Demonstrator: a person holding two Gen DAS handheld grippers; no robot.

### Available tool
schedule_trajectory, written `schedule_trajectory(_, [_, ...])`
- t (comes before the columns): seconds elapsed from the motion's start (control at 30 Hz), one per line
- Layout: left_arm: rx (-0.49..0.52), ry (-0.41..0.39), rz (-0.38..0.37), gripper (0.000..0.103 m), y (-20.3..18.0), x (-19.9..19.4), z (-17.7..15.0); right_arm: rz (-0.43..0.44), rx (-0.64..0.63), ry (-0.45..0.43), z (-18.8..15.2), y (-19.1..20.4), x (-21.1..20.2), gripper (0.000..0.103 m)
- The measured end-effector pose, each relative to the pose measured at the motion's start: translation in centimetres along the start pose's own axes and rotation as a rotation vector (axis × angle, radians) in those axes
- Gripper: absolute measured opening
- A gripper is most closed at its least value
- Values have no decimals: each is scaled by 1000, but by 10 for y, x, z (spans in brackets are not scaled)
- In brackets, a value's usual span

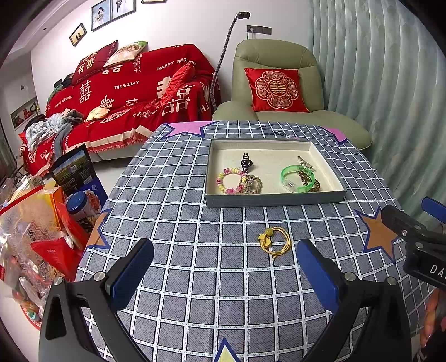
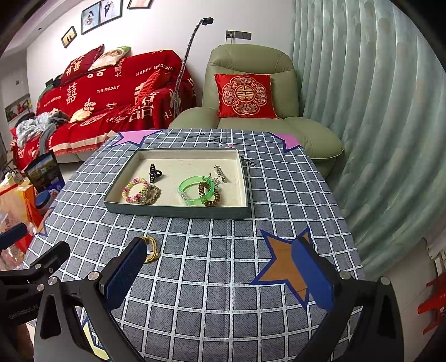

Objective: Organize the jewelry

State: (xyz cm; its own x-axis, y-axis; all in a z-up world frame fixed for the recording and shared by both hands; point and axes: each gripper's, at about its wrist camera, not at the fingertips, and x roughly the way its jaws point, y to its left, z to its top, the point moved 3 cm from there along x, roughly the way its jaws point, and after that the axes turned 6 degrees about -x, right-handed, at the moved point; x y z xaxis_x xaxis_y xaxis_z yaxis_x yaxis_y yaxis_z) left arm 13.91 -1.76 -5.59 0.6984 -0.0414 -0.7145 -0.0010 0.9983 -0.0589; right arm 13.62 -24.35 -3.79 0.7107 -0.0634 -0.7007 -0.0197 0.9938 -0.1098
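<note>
A white wall (image 1: 178, 30) stands far ahead of both grippers, hung with framed photos (image 1: 111, 12) up to the left. Below it runs a sofa (image 1: 133, 92) under a red throw printed with white characters, with cushions and a heap of grey clothes (image 1: 48, 129) at its left end. Right of the sofa sits a pale green armchair (image 2: 251, 92) holding a red embroidered cushion (image 2: 245, 96). Pale green curtains (image 2: 362, 111) fill the right side. The table ahead wears a grey checked cloth (image 2: 209, 278) with star patches. Bags and boxes (image 1: 36, 222) crowd the floor to the left.
</note>
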Motion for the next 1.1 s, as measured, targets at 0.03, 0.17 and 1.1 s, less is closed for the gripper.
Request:
schedule_trajectory(0.03, [0, 0, 0, 103, 0, 0, 0, 0, -1, 1, 0, 0, 0, 103])
schedule_trajectory(0.17, [1, 0, 0, 103, 0, 0, 0, 0, 1, 1, 0, 0, 0, 103])
schedule_trajectory(1.1, [-17, -6, -13, 103, 1, 4, -3, 2, 0, 6, -2, 1, 1, 103])
